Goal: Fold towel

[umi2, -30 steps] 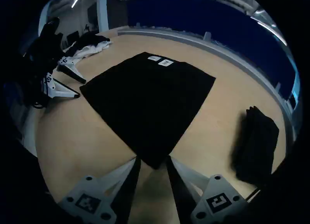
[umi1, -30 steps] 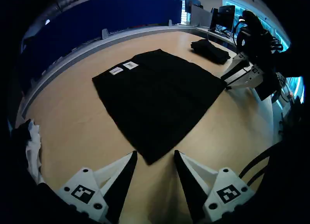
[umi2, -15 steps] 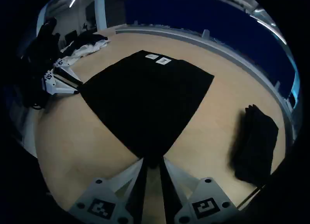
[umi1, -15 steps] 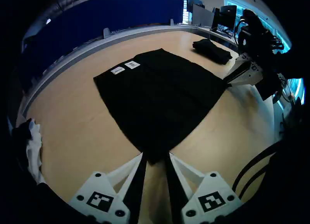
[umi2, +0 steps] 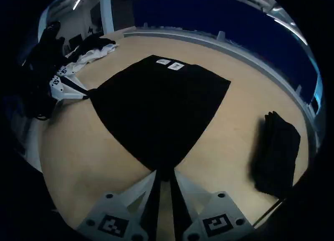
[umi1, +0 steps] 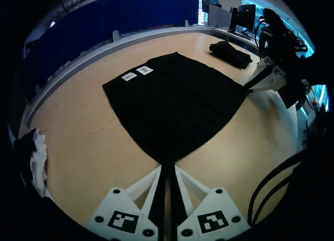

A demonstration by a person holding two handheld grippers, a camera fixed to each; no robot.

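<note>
In the left gripper view, a cloth heap (umi1: 35,161) of white and dark fabric lies at 9 o'clock by the table (umi1: 83,128) rim. Bare wood runs from it to the black towel (umi1: 175,99), which is spread flat in the middle. Two white labels (umi1: 137,73) sit on its far edge toward 11 o'clock. At 6 o'clock the left gripper (umi1: 168,168) has its fingers drawn nearly together, pinching the towel's near corner. A folded stack (umi1: 228,54) of dark cloth lies at 1 o'clock with monitors (umi1: 242,13) beyond. At 3 o'clock the right gripper (umi1: 246,86) pinches another corner.

The right gripper view looks across the same towel (umi2: 163,107). It shows the left gripper (umi2: 87,95) at 9 o'clock, and at 6 o'clock its own fingers (umi2: 155,187) clamped close on the corner. The stack (umi2: 275,153) lies at 4 o'clock near the table edge, with open wood between it and the towel. A blue partition (umi2: 229,20) runs along the far rim.
</note>
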